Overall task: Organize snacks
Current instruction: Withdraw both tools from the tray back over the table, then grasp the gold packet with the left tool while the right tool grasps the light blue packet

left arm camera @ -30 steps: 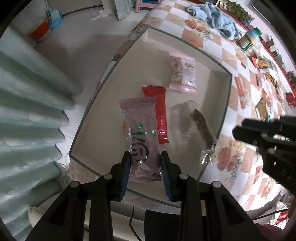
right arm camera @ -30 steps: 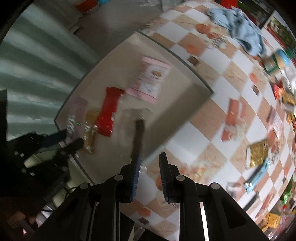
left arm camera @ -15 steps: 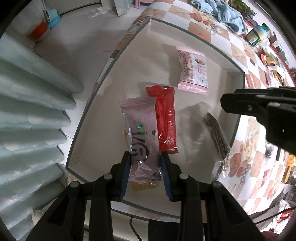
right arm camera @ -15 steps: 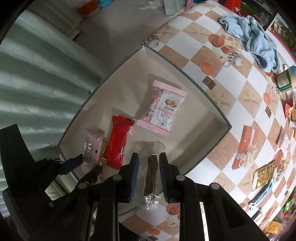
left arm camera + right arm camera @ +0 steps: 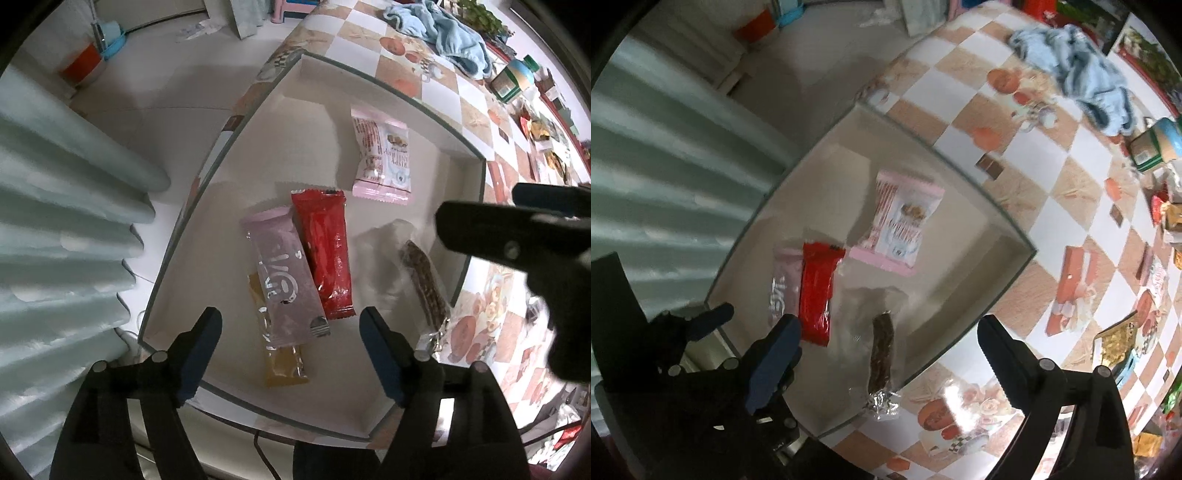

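The left gripper [image 5: 290, 332] hung over the tray's [image 5: 332, 434] near edge, jaws opening, gripping nothing; a mauve packet [image 5: 284, 280] lay loose below them, atop a tan one [image 5: 282, 363]. The right gripper [image 5: 888, 345] (jaws opening too) stood over a clear-wrapped brown bar [image 5: 882, 356] propped on the tray's right rim, untouched. Farther in lay 1 red packet [image 5: 325, 254], then a pink biscuit packet [image 5: 382, 155].

Soft even daylight, strong fisheye bending with dark corners, right wrist view motion-blurred, glare patch on tablecloth [image 5: 955, 397]
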{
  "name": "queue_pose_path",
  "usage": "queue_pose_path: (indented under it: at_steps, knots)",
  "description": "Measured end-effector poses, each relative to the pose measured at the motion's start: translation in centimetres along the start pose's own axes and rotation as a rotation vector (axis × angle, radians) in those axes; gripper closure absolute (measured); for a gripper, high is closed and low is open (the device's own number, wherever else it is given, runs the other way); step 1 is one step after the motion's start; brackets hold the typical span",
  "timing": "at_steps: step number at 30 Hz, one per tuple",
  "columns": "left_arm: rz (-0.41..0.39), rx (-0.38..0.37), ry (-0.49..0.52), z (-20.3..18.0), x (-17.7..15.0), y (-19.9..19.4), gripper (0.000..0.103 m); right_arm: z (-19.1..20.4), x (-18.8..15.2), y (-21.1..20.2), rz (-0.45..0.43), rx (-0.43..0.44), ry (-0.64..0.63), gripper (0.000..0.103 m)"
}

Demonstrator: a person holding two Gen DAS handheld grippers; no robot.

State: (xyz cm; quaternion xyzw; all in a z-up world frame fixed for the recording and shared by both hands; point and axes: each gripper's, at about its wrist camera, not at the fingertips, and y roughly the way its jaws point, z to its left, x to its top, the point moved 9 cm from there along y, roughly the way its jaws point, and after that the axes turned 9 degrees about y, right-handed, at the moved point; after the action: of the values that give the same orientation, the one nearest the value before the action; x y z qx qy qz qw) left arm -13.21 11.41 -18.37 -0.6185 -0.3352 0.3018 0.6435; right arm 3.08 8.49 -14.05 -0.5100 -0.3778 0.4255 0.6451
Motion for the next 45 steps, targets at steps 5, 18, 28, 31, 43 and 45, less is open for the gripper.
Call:
queue_pose_path:
  at_steps: [5, 18, 28, 31, 43, 45]
  knots:
    - [0.011, 0.002, 0.016, -0.4, 0.3, -0.6, 0.023, -1.9, -0.4, -0.7, -0.005, -0.003, 0.042, 0.001]
    - [0.010, -0.039, 0.159, -7.1, -0.3, -2.7, 0.023, -18.9, -9.7, -2.8, 0.041, -0.073, 0.532, 0.001]
    - [0.045, -0.071, 0.332, -14.9, -0.8, -2.4, 0.023, -29.6, -19.7, -1.6, 0.141, -0.122, 0.835, 0.001]
    - [0.047, -0.071, 0.362, -16.7, -0.5, -2.4, 0.023, -31.0, -20.0, -1.8, 0.138, -0.123, 0.844, 0.001]
    - [0.097, -0.015, 0.401, -19.6, -0.4, -0.9, 0.022, -33.5, -12.1, -0.2, 0.080, -0.090, 0.775, 0.001]
    - [0.109, -0.004, 0.394, -19.6, -0.3, -0.5, 0.022, -33.8, -10.6, 0.4, 0.074, -0.097, 0.757, 0.001]
